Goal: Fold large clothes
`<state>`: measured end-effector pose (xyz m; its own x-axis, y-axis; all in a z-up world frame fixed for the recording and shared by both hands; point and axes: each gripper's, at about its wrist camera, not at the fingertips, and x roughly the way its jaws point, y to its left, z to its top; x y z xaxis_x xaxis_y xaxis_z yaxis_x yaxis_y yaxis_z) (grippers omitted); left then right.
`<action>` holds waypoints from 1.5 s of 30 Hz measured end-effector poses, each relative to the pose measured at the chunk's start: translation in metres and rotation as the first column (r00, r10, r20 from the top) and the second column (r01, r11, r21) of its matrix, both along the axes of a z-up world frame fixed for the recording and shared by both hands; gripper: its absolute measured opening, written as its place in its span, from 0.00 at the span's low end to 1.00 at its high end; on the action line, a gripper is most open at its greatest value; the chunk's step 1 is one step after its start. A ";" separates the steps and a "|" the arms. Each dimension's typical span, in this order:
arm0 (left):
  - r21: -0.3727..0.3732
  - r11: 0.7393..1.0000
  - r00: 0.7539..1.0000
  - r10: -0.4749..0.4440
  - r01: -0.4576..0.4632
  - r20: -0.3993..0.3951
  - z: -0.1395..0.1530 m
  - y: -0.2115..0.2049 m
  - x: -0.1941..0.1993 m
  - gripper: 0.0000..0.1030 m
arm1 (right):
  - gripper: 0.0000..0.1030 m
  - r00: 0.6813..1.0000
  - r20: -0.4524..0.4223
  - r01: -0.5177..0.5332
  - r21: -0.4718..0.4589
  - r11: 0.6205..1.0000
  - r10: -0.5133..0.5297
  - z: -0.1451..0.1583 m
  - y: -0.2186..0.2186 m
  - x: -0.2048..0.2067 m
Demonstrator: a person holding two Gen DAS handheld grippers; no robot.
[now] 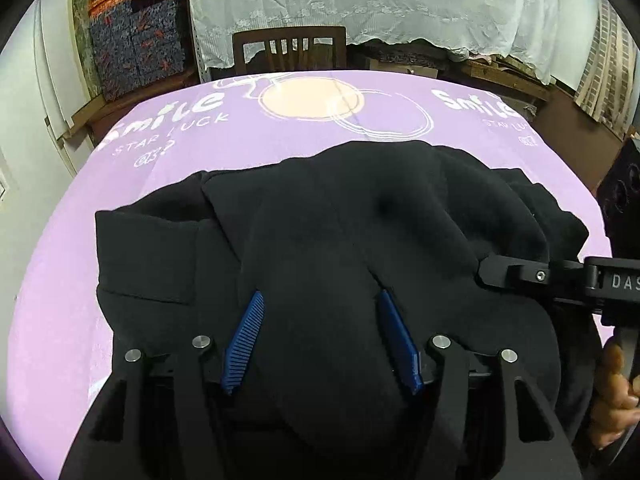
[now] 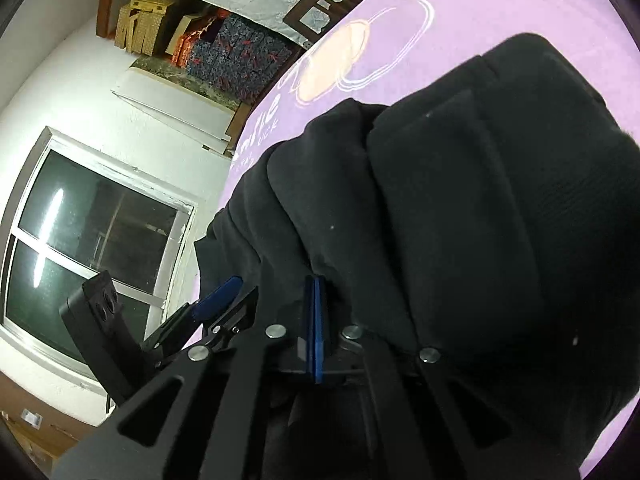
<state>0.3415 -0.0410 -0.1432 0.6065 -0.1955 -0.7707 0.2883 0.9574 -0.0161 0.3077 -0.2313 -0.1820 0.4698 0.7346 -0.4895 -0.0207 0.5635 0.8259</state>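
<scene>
1. The black garment (image 1: 340, 232) is lying bunched and partly folded on the tabletop (image 1: 160, 168), which is covered in a purple printed cloth; it is sitting toward the near edge, with bare cloth showing beyond it and to both sides.
2. The left tool (image 1: 320, 336) is hovering over the near part of the garment with its blue pads (image 1: 244, 340) spread wide, gripping nothing; fabric is bulging up between them.
3. The right tool (image 2: 314, 328) is clenched, its two blue pads pressed together on a fold of the garment, and it is coming in from the right side in the left wrist view.
4. Judging by the lumpy layers, the fold is probably midway, so the pinched edge should be carried across in one smooth sweep, low over the tabletop.
5. The left tool would do well to be pressing or pinching the matching near edge, so both corners are travelling level.
6. The thick fabric is likely to spring back; flattening each layer before releasing should keep it square.
7. The wooden chair (image 1: 288, 48) at the far side is standing well apart.
</scene>
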 end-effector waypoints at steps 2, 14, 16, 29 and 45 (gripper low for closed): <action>-0.033 0.999 1.000 0.010 -0.010 -0.023 0.008 0.006 -0.007 0.58 | 0.00 1.000 0.005 0.005 -0.018 1.000 -0.005 0.004 0.001 -0.002; -0.079 0.994 0.996 -0.084 0.081 -0.038 0.019 0.016 -0.095 0.63 | 0.07 0.990 0.137 -0.007 -0.100 0.995 0.021 0.064 0.002 -0.079; -0.064 0.995 0.996 -0.079 0.076 -0.047 0.012 0.015 -0.095 0.64 | 0.08 0.989 0.139 -0.028 -0.089 0.996 0.040 0.064 0.007 -0.092; -0.037 0.999 0.996 -0.008 0.005 -0.090 -0.008 0.017 -0.064 0.91 | 0.00 0.998 -0.048 -0.036 -0.011 0.999 0.035 0.009 0.003 -0.096; -0.114 0.993 0.998 0.029 -0.036 -0.061 0.026 0.074 -0.176 0.88 | 0.55 0.996 0.080 -0.041 -0.087 0.995 0.048 0.064 -0.002 -0.171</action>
<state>0.1660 0.0333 -0.1172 0.5676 -0.2660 -0.7792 0.2526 0.9570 -0.1427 0.1372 -0.2334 -0.1183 0.4787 0.7128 -0.5126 -0.1125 0.6288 0.7694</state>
